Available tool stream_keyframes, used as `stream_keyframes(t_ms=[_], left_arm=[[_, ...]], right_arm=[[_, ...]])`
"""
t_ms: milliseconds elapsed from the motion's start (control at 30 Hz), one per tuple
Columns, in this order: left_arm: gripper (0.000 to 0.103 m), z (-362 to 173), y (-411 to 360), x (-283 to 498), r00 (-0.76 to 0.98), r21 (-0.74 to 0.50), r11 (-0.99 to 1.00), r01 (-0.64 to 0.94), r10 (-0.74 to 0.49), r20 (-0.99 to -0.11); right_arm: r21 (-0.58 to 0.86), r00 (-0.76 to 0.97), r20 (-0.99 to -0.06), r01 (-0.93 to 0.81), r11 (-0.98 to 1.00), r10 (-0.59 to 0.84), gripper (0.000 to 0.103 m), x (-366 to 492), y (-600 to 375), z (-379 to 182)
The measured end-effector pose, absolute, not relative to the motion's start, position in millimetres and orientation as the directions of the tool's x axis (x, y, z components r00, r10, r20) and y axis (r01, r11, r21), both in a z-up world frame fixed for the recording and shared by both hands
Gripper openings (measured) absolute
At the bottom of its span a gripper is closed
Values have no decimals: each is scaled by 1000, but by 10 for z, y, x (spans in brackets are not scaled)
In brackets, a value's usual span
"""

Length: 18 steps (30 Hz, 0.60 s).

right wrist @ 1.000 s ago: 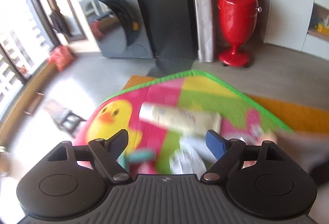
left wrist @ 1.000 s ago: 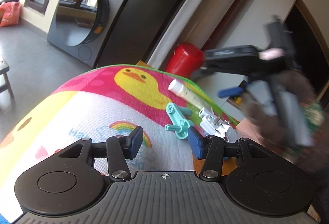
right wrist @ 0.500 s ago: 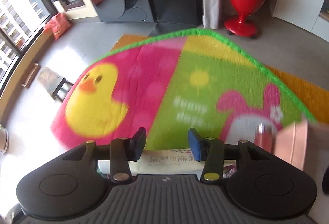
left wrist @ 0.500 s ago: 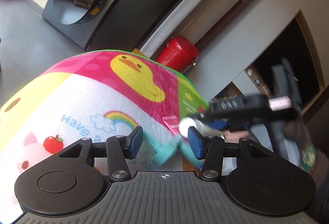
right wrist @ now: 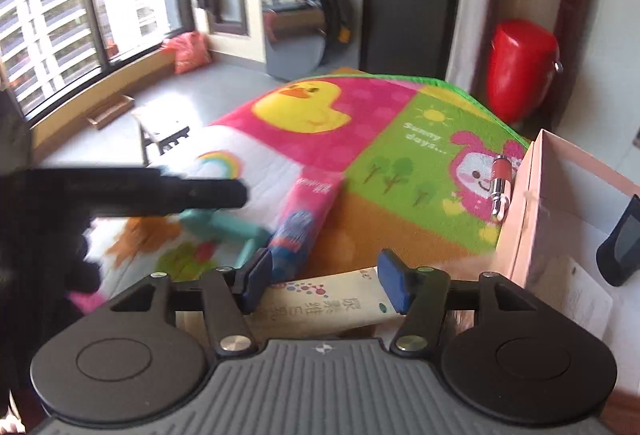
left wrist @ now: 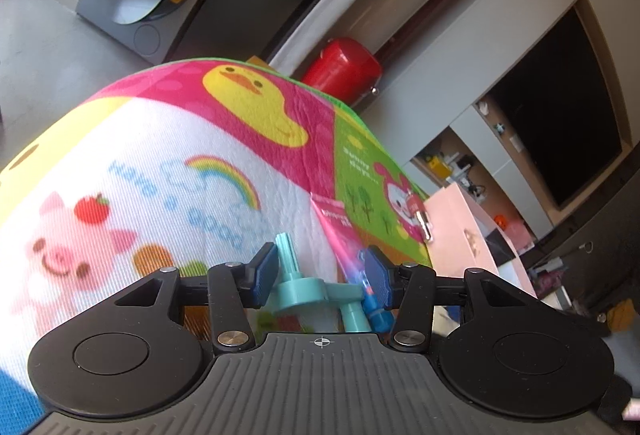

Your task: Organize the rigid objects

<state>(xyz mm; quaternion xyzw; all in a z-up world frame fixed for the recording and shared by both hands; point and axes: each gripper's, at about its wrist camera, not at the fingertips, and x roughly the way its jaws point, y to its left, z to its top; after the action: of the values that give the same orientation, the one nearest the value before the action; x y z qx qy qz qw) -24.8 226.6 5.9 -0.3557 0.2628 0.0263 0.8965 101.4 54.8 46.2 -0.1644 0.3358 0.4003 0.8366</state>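
While the right gripper (right wrist: 325,277), jaws opening, carries a cream tube (right wrist: 320,305) beside the pink box (right wrist: 532,203), the unclenched left gripper (left wrist: 322,272) must next close on the teal toy (left wrist: 306,289).

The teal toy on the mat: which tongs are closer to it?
Left. The left tongs straddle the teal toy; the right tongs, opening around a cream tube, sit off to its side.

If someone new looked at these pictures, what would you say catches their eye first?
Probably the bright cartoon play mat, with its yellow duck, filling the middle of both views. Next, the glossy red bin by the wall beyond it, and the pink box at the mat's right edge. Close up, a teal plastic part lies between the left gripper fingers.
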Motion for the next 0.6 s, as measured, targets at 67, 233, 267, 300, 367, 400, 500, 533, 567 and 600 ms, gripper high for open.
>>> stream_keyframes(t_ms=[67,233,267,300,367,400,500,533,567,600], left_arm=[[52,68,2190,-254,854,-631,739,-236,-153,-498],[53,100,1896,-161,828,-627,752,-202,-210,-520],[53,104,1829,-136,819,-628,755,-187,-233,-524],[53,115,1769,-110,810,-627,760,-172,-253,-529],[53,177,1666,-73,803,-612,778,-144,-270,-531],[53,240,1631,-50,808,-594,794,-133,-260,-529],[53,516,1557,151,821,-504,859,-91,-222,-527],[53,594,1529,283,817,-473,879,-63,-227,-530],[53,653,1489,473,803,-447,894,-24,-249,-542],[52,684,1483,674,784,-444,896,8,-281,-554]], right_arm=[[-34,473,-672,-789,614,570,60,808,401,469],[-165,583,-624,-749,642,521,69,444,6,398],[-187,609,-614,-731,657,503,69,420,-82,374],[-201,630,-608,-710,675,482,69,404,-159,362],[-200,648,-614,-680,705,450,70,411,-317,348],[-180,647,-613,-673,718,453,70,421,-406,358],[-119,658,-600,-636,762,455,70,505,-629,393],[-108,667,-595,-620,777,449,70,547,-681,394],[-100,677,-590,-602,792,440,70,592,-722,383],[-90,684,-588,-585,806,431,70,629,-753,366]])
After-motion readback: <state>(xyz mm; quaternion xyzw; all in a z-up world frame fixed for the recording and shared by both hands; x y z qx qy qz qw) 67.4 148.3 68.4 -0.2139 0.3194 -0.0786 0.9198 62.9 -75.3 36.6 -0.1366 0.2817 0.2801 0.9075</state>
